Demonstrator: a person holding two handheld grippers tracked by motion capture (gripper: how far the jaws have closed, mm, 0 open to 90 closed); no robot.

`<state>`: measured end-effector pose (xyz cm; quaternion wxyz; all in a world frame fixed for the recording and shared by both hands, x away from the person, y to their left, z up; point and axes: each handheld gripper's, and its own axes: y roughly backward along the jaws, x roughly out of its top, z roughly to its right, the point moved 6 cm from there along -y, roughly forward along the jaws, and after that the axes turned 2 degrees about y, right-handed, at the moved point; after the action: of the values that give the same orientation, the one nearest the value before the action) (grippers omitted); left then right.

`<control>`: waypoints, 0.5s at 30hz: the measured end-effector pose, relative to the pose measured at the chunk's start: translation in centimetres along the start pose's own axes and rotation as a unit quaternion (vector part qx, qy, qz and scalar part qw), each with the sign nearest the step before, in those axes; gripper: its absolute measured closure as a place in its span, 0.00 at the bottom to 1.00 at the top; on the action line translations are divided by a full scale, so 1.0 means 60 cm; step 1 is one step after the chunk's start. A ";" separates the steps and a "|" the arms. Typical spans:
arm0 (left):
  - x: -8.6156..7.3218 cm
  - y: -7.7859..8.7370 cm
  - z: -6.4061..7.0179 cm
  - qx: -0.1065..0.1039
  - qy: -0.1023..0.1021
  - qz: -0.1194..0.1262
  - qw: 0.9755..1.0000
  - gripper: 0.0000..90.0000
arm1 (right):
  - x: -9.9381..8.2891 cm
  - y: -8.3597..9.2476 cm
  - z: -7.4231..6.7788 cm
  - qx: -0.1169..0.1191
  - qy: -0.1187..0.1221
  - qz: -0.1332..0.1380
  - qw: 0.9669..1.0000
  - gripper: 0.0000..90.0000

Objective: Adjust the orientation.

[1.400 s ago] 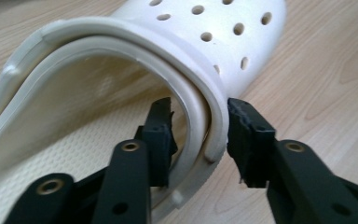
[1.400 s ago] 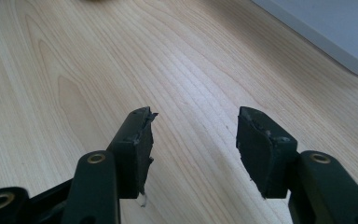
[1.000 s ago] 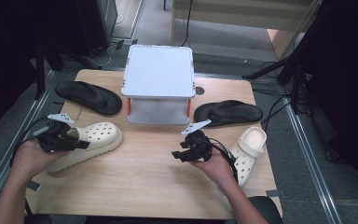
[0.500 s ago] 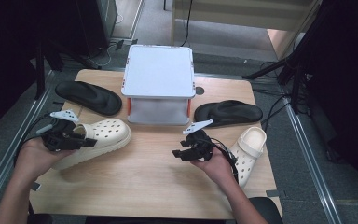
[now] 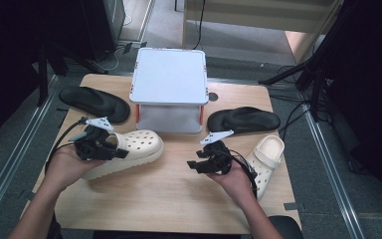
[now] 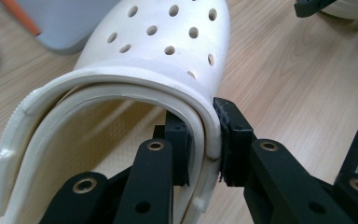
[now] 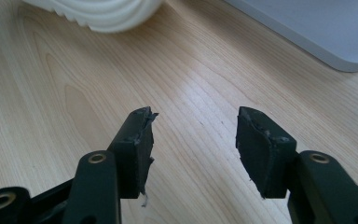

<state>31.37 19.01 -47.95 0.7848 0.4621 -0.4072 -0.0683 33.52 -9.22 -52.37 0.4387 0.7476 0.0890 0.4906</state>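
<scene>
— One clog (image 5: 129, 149) is in hand so far, the cream one with the holes. It sits at the left of the wooden table (image 5: 179, 199), just in front of the grey box (image 5: 169, 89), toe pointing to the middle.

— Held how?

— The left gripper (image 6: 204, 140) has its jaws clamped on the heel rim, one pad inside the shoe and one outside. Whether the sole rests on the table or hangs just clear of it I cannot tell.

— And the matching shoe?

— The second cream clog (image 5: 264, 158) lies at the right edge, untouched, just beside the right hand. The right gripper (image 7: 193, 140) hovers over bare wood with its jaws apart and nothing between them.

— So how far along would you say?

— Early, I think. If the pair is meant to be brought together or put away in the box, the first shoe is only gripped, not placed, and the other has yet to be picked up. Two black sandals, one (image 5: 93, 103) at the far left and one (image 5: 243, 119) at the far right, flank the box and look untouched.
</scene>
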 end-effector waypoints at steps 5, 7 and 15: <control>0.015 -0.027 0.019 -0.011 -0.014 -0.003 1.000 0.86 | -0.005 0.008 -0.003 -0.006 -0.005 0.006 1.000 0.53; 0.025 -0.047 0.032 -0.018 -0.023 -0.010 1.000 0.86 | -0.008 0.010 -0.003 -0.008 -0.006 0.007 1.000 0.53; 0.042 -0.091 0.058 -0.031 -0.035 -0.023 0.999 0.86 | -0.018 0.018 -0.003 -0.017 -0.017 0.009 1.000 0.53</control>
<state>32.06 12.40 -49.93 0.7825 0.4440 -0.4210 -0.1150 32.50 -10.38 -52.26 0.4484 0.7491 0.0667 0.4830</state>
